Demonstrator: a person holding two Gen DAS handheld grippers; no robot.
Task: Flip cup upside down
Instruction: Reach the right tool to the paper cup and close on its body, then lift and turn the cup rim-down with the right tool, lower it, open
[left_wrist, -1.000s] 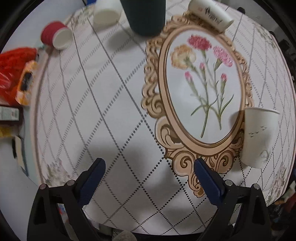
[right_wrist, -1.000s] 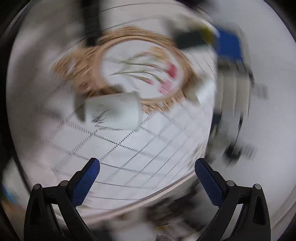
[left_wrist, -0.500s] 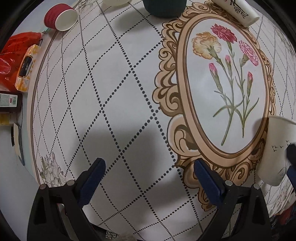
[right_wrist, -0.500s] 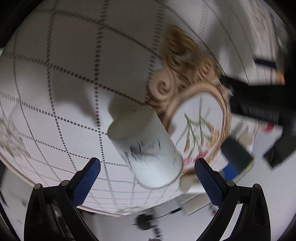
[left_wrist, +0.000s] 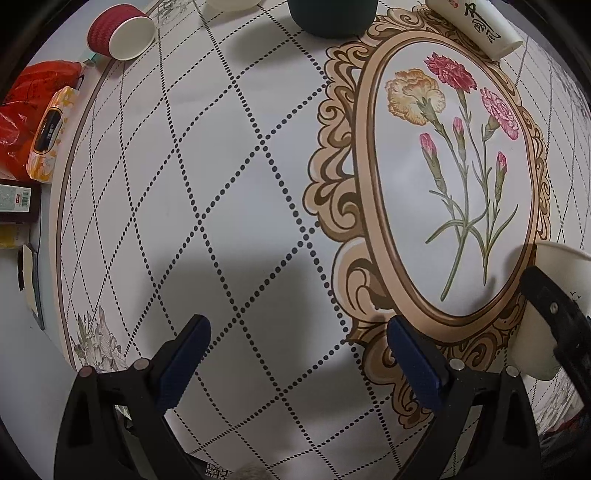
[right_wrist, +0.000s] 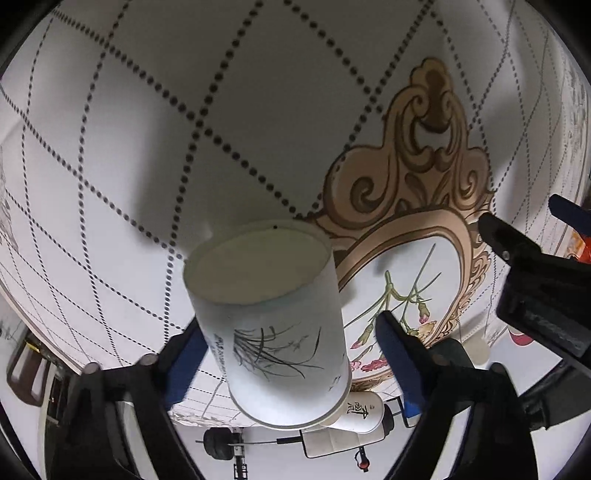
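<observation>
A white paper cup with an ink plant drawing (right_wrist: 273, 317) stands upright on the table between the open fingers of my right gripper (right_wrist: 291, 350); no pad visibly presses it. In the left wrist view the same cup (left_wrist: 543, 295) sits at the right edge, partly hidden by a black right-gripper finger (left_wrist: 554, 314). My left gripper (left_wrist: 299, 354) is open and empty, hovering above the dotted lattice tablecloth left of the flower medallion (left_wrist: 461, 177).
At the far edge are a red cup on its side (left_wrist: 118, 31), a dark green cup (left_wrist: 332, 16), a white cup lying down with writing (left_wrist: 476, 22) and another white cup. A red bag (left_wrist: 26, 107) and boxes lie left of the table.
My right gripper has swung round and closed in so the cup now sits between its fingers. My left gripper shifted slightly; the right gripper's finger now shows in front of the cup.
</observation>
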